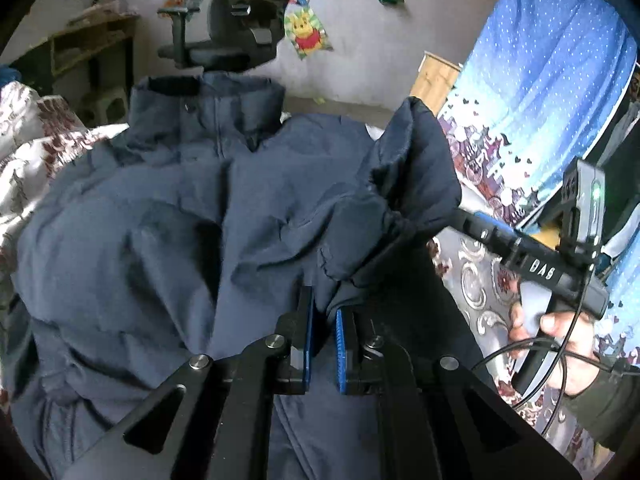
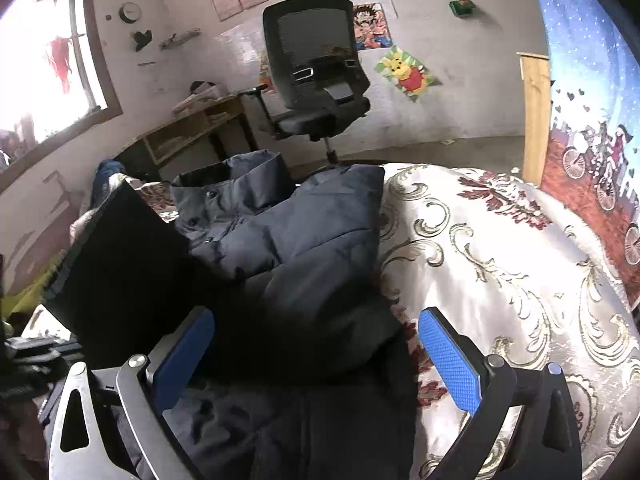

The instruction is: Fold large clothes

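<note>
The jaws of the left gripper [image 1: 323,334] are nearly pressed together, and they pinch a fold of the dark blue jacket [image 1: 168,216] between the blue pads [image 1: 340,344]. The jaws of the right gripper [image 2: 316,364] are spread wide with nothing pinched. They hang over the jacket near its right edge. In the left wrist view that gripper's tip seems to be at the end of a raised sleeve [image 1: 416,168], but I cannot tell if it touches it.

The jacket lies on the bed cover [image 2: 500,248], toward its left side. The right side of the cover is bare. The collar [image 2: 236,184] stands up at the far edge of the bed, facing the office chair [image 2: 316,68]. The sleeve is bunched up on the jacket's right side.

The jacket looks puffy and soft. It is likely light for its size, but big and floppy, so it will sag if held at only one spot. The cloth looks smooth and may slip, so a thick fold is better to grab than a thin bit. Good spots to hold seem to be the sleeve end, the shoulder, or the bottom hem. It should squash flat when pressed, then puff back up a little.
</note>
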The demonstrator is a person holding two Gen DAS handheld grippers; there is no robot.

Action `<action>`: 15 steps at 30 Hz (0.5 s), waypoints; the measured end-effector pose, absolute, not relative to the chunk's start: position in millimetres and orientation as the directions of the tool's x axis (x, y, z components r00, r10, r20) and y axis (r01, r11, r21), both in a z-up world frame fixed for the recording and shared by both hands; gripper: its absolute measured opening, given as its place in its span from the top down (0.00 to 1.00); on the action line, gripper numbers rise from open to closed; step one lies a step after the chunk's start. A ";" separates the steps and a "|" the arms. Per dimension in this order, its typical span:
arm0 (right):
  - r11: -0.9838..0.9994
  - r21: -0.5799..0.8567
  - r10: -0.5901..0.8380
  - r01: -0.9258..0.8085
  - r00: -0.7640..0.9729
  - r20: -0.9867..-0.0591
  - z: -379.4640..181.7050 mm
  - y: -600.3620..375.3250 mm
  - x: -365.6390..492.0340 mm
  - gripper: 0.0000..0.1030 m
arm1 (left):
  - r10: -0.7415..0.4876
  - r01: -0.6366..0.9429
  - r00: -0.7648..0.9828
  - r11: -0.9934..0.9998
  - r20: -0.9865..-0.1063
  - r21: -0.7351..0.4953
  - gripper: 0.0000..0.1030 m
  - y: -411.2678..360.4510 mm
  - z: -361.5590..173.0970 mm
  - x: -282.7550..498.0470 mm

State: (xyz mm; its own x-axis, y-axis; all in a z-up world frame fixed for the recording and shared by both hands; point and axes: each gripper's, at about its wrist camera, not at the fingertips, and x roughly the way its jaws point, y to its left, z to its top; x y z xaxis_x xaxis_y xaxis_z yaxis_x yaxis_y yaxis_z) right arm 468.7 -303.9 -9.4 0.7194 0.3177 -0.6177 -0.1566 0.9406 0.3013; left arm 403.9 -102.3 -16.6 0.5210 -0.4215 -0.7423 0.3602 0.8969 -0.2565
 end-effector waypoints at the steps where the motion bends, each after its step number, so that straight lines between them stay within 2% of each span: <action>1: 0.935 0.317 0.329 -0.158 0.717 -0.615 -9.8 -305.6 468.6 0.00 | -0.426 0.357 0.507 0.895 -0.749 -0.267 0.91 -102.3 -20.4 404.3; 6: 0.884 0.450 0.402 -0.125 0.694 -0.598 -16.1 -321.3 471.5 0.00 | -0.444 0.335 0.447 0.888 -0.776 -0.315 0.79 -97.6 -29.6 408.2; 8: 0.871 0.480 0.411 -0.102 0.687 -0.599 -19.5 -326.4 472.3 0.00 | -0.423 0.324 0.438 0.897 -0.793 -0.300 0.65 -95.8 -33.2 407.3; 10: 0.872 0.480 0.409 -0.097 0.682 -0.606 -21.7 -327.3 471.6 0.00 | -0.407 0.312 0.447 0.905 -0.796 -0.288 0.45 -92.5 -32.3 405.2; 11: 0.869 0.484 0.417 -0.100 0.674 -0.610 -23.6 -326.8 471.9 0.00 | -0.391 0.301 0.457 0.913 -0.799 -0.275 0.41 -89.8 -31.6 403.7; 15: 0.849 0.519 0.459 -0.096 0.620 -0.636 -38.3 -322.1 478.6 0.00 | -0.346 0.262 0.476 0.933 -0.808 -0.245 0.39 -72.2 -31.8 398.4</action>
